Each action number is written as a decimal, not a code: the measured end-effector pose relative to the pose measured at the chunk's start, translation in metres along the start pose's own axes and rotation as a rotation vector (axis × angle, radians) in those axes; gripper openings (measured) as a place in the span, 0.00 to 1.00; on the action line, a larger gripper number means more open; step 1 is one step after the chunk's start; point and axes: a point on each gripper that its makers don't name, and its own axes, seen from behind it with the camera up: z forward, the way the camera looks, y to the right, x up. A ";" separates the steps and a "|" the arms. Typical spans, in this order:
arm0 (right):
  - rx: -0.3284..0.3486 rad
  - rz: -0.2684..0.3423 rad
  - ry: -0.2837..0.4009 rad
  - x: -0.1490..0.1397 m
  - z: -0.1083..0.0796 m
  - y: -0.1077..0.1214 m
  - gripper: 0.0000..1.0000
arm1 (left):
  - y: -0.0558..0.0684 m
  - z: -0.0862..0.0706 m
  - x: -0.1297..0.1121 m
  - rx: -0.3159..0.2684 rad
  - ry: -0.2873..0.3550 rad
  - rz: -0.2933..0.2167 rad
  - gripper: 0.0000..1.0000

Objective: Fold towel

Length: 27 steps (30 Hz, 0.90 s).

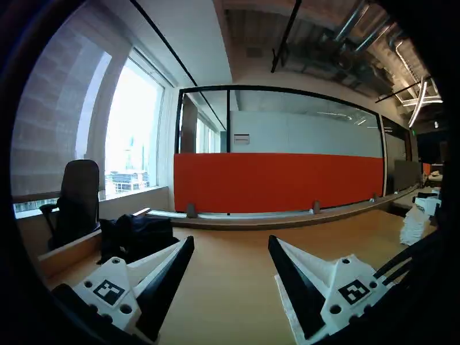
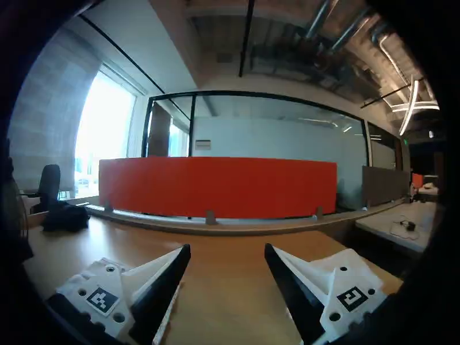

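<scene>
The left gripper [image 1: 230,238] and right gripper [image 2: 226,246] are hovering with fingers spread apart, clasping nothing, above the light wooden tabletop [image 1: 230,299]. A white textured towel's edge [image 1: 286,307] is peeking out low beside the fingers. Folding is apparently yet to be started, or I cannot tell how far it has gone.

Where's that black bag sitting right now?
In the left gripper view, the black bag sits at the left of the wooden table, beside the black office chair by the window.
</scene>
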 end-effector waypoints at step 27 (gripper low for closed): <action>0.038 -0.024 -0.061 0.094 -0.001 -0.016 0.99 | 0.016 0.000 0.095 -0.085 -0.092 0.045 0.96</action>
